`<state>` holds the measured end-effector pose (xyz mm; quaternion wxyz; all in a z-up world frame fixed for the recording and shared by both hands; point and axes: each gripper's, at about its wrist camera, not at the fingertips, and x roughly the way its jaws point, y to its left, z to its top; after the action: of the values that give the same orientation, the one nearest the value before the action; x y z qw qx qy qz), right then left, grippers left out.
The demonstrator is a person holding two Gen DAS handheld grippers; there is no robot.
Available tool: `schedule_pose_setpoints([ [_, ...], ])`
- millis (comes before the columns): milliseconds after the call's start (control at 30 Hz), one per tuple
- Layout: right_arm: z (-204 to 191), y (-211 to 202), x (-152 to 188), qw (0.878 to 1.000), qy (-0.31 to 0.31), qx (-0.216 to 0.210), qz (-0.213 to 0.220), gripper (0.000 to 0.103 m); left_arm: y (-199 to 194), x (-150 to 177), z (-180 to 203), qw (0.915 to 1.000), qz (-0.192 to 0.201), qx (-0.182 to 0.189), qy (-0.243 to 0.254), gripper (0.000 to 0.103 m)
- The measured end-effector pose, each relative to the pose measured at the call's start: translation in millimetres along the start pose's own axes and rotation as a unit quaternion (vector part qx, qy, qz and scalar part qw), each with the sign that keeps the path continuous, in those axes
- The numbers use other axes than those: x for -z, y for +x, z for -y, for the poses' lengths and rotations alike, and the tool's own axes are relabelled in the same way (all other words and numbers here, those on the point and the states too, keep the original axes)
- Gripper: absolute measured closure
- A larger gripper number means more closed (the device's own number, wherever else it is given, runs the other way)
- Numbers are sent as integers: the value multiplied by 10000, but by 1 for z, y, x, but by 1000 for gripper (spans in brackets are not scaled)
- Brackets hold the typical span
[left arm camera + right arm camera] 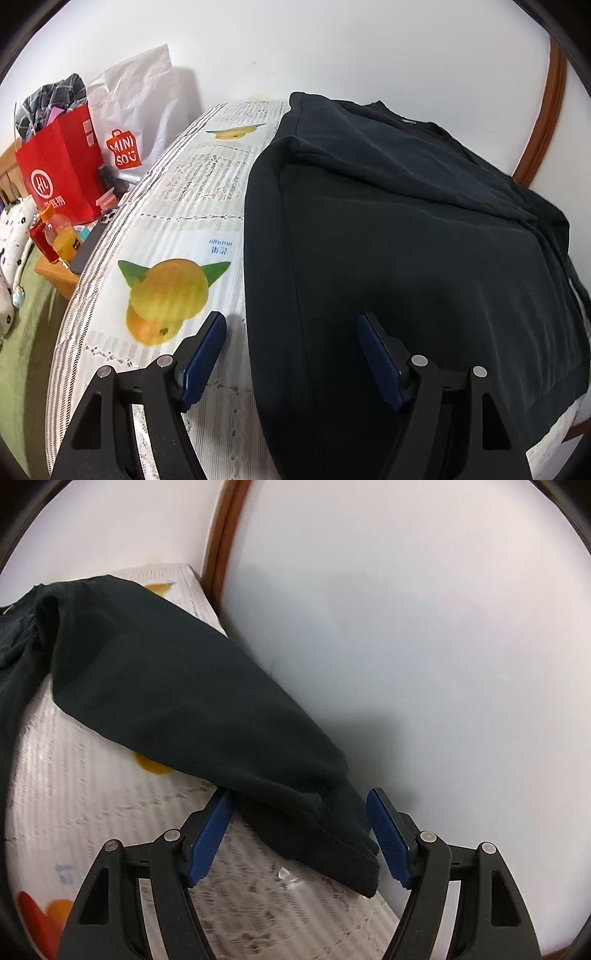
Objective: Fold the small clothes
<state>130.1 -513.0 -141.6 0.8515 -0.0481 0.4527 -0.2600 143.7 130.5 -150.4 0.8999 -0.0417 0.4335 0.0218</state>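
Dark navy long-sleeved knit garment (406,229) lies spread on the fruit-printed worktop (177,229). Left gripper (291,354), spread, straddles its side edge; right gripper (299,830), spread, brackets the ribbed cuff (347,842) unpinched, seemingly readying a sleeve fold.

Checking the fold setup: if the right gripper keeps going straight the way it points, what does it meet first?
Most likely the ribbed cuff of the dark sleeve, which already lies between the open right gripper fingers, not pressed; beneath it is the printed tablecloth.
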Motion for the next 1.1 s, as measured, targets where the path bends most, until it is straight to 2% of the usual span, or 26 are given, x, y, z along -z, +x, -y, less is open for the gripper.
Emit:
schedule_pose_setpoints([
  [100,4,4,-2,9997,190,-162,68,30,1,2,4,9999,11,-128,84,31],
  [133,5,5,-3,9995,245,-195,90,35,1,1,4,9998,12,-155,84,31],
  [167,3,5,-4,9993,257,-240,131,56,1,1,4,9999,9,-156,65,31],
  [233,-2,8,-7,9992,177,-342,133,82,1,1,2,9999,3,-147,14,31],
  [267,-6,6,-9,9995,115,-226,166,89,1,1,2,9999,0,-160,8,31],
  [367,-12,-8,-20,9993,128,43,352,92,2,-1,1,9998,-30,-185,6,31],
  [433,-13,-29,-34,9977,292,24,604,93,3,-3,0,9998,-53,-208,23,31],
  [533,-30,-73,-60,9933,367,-203,1078,93,5,-4,0,9998,-16,-204,23,31],
  [633,-66,-115,-89,9870,235,-629,1461,93,6,-3,-1,9998,19,-176,41,31],
  [767,-137,-173,-119,9714,-123,-1424,1899,93,7,-4,-1,9999,-7,-148,56,27],
  [900,-224,-224,-132,9459,-639,-2282,2218,93,8,-3,-1,9999,-29,-151,52,23],
  [1033,-314,-256,-126,9166,-1163,-3053,2306,93,8,-3,-1,9999,-38,-142,65,22],
  [1100,-357,-251,-123,9105,-1328,-3257,2176,92,8,-3,-2,9999,-34,-114,50,22],
])
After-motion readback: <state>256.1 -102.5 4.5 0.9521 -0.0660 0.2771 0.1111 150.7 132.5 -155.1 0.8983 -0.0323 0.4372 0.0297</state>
